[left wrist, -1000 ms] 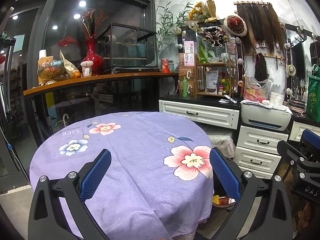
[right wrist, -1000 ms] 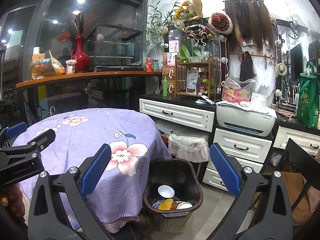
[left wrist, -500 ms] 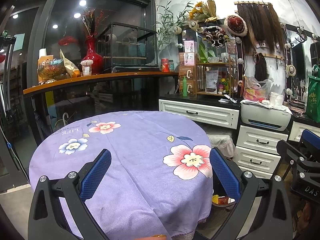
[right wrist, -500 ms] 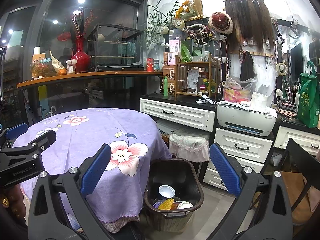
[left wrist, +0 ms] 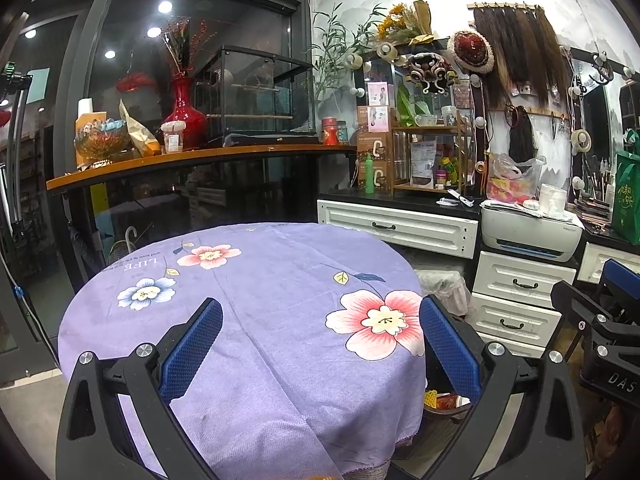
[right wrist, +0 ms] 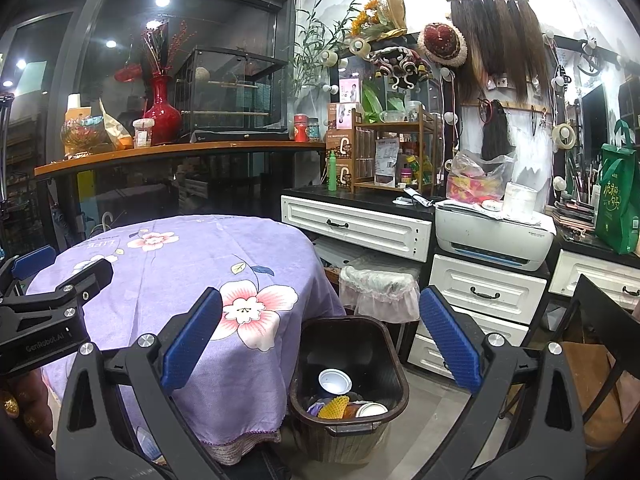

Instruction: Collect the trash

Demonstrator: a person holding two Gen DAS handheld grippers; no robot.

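The trash (right wrist: 344, 398), cups and wrappers, lies in the dark bin (right wrist: 394, 374) on the floor, just beside the round table (left wrist: 248, 280) with the purple cloth. Since a second ago almost nothing has moved. The left gripper (left wrist: 320, 346) and the right gripper (right wrist: 320, 344) hang wide apart, holding nothing, so the collecting seems finished.

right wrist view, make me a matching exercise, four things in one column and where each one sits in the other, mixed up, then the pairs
Things:
1. red vase
2. printer
3. white cup
4. green bag

Places:
A. inside the dark trash bin on the floor
B. on the wooden counter behind the table
C. far right, on the dark countertop
D. on top of the white drawers

Pairs: 1-B, 2-D, 3-A, 4-C
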